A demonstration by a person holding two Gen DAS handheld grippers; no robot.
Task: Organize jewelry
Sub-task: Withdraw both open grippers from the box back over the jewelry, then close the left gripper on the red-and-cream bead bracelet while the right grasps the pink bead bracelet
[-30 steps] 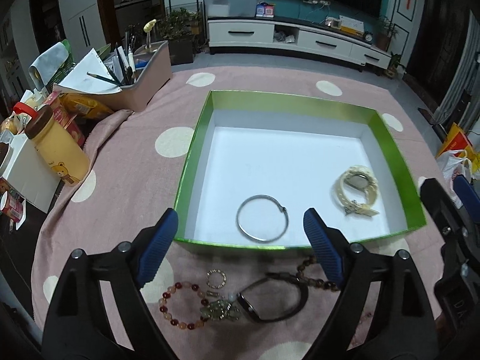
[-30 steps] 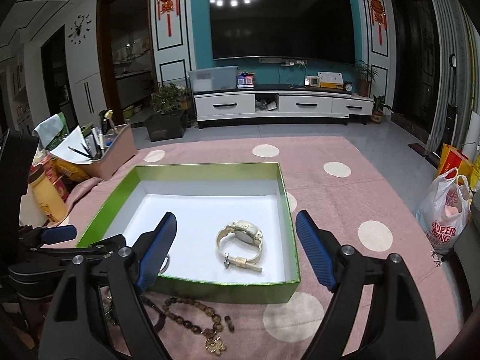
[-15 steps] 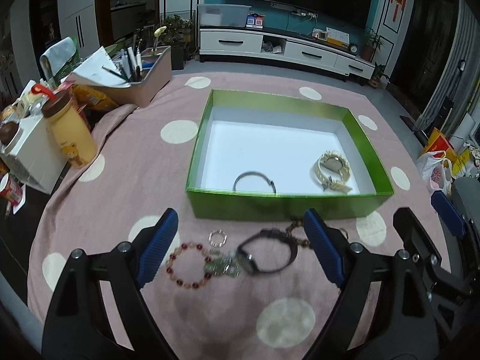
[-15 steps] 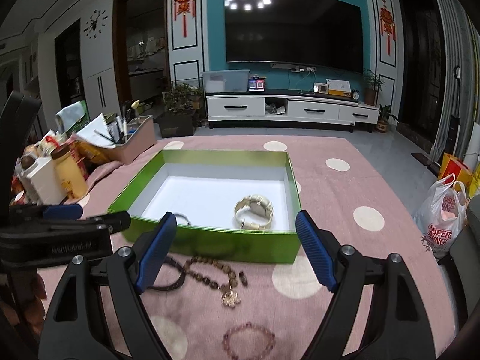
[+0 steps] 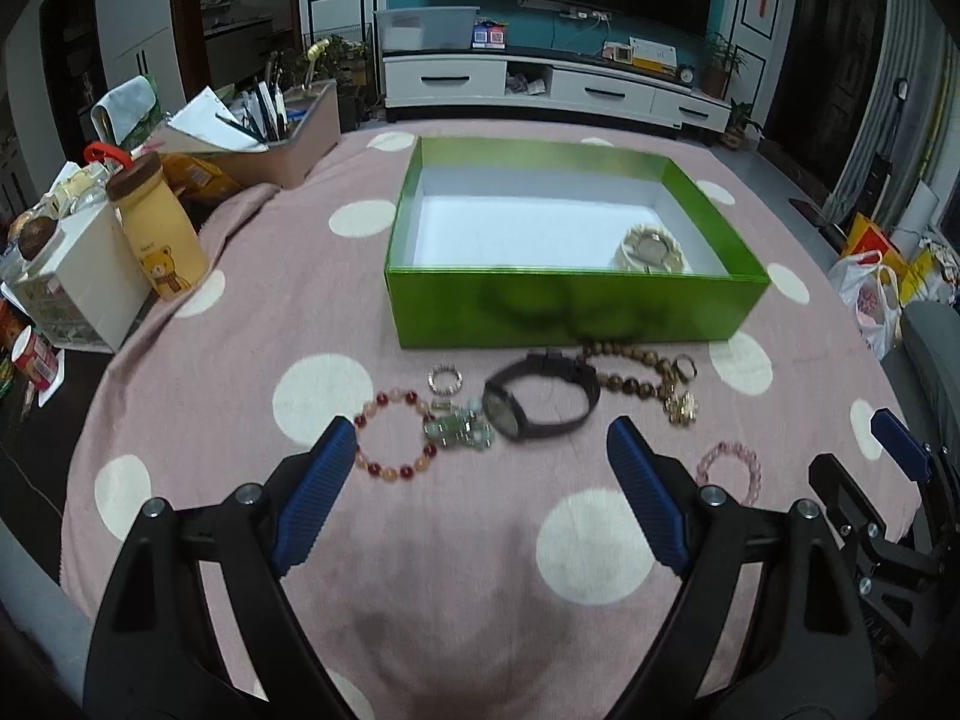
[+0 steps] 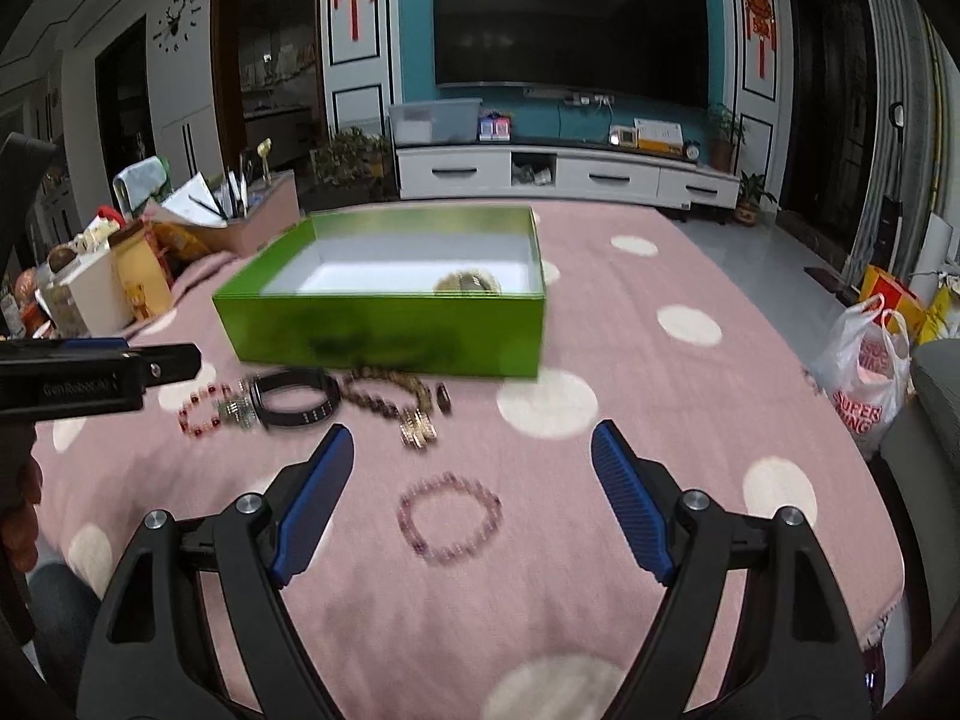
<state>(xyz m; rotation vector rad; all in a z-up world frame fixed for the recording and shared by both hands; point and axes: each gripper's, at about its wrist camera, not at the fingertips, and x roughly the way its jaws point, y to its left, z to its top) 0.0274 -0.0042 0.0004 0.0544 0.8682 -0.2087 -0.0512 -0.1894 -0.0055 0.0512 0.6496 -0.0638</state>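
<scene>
You have pulled both hands back from the green box [image 5: 576, 306]: a second ago your left tongs [image 5: 474, 495] hung right over its white floor, and now the whole box sits ahead of them with the loose jewelry in the foreground. The cream watch [image 5: 651, 247] lies inside the box by its right wall; the thin metal bangle seen there earlier is now hidden behind the near wall. That reads as two pieces stowed and you coming back for the next.

Both pairs of tongs stand wide apart and empty. Ahead of the left pair lie a red-and-amber bead bracelet [image 5: 393, 441], a small sparkly ring [image 5: 446, 379], a green bead cluster [image 5: 459, 429] and a black watch [image 5: 540, 399]. A brown bead strand [image 5: 636, 369] lies just before the box. The pink bead bracelet [image 6: 450, 519] lies between the fingers of your right tongs [image 6: 471, 498], so it looks like the likeliest next pick.

Everything rests on a table under a pink cloth [image 5: 252, 324] with white dots. On its left edge stand a yellow bear bottle [image 5: 159, 228] and a tray of pens [image 5: 282, 138]. Beyond is a living room with a TV [image 6: 570, 39] on a teal wall above a white cabinet [image 6: 564, 177].
</scene>
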